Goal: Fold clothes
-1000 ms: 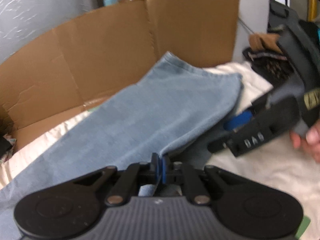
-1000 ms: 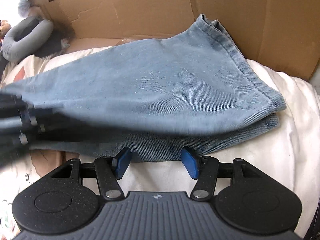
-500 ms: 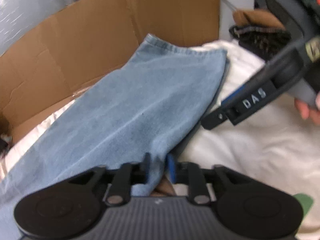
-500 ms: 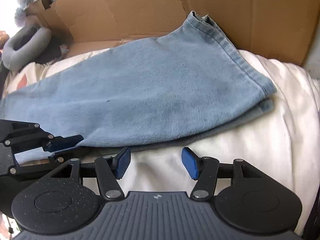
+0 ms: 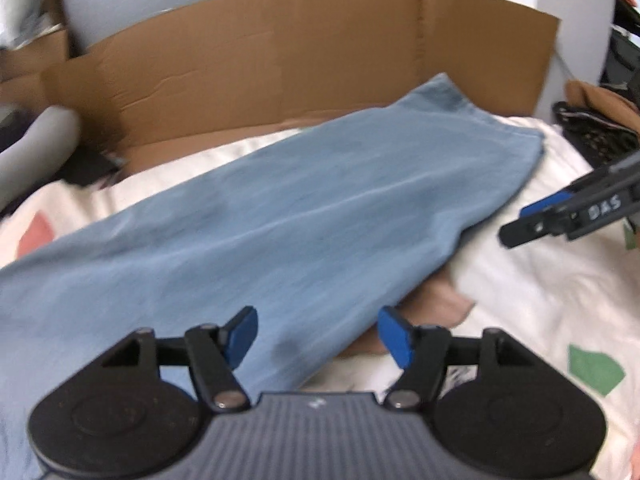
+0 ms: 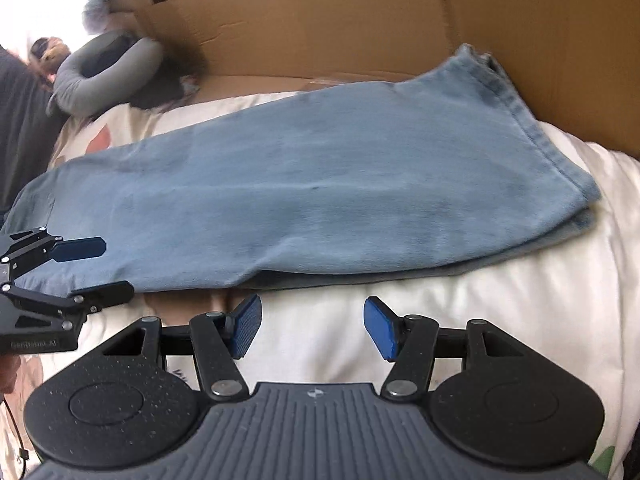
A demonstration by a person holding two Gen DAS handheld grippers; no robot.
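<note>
Jeans [image 6: 320,184] of pale blue denim are laid flat, folded lengthwise with one leg stacked on the other, across a cream bedsheet [image 6: 500,320] printed with coloured patches; the hem end points toward a brown cardboard sheet [image 6: 360,20] standing behind. At the far left of the right wrist view a grey neck pillow [image 6: 104,76] is seen beside the cardboard. Next comes the left gripper [image 6: 98,266], whose fingers have just been opening and are spread wide over the near edge of the denim, with cloth seen between them but no pad pressed on it. In the left wrist view the same gripper [image 5: 318,336] is shown with its blue pads parted above the fabric. Farther right, the right gripper [image 6: 312,330] is held with its fingers wide apart and nothing between them, just short of the jeans' near edge, over bare sheet. At the right edge of the left wrist view dark clothing [image 5: 592,136] is piled beyond the sheet.
</note>
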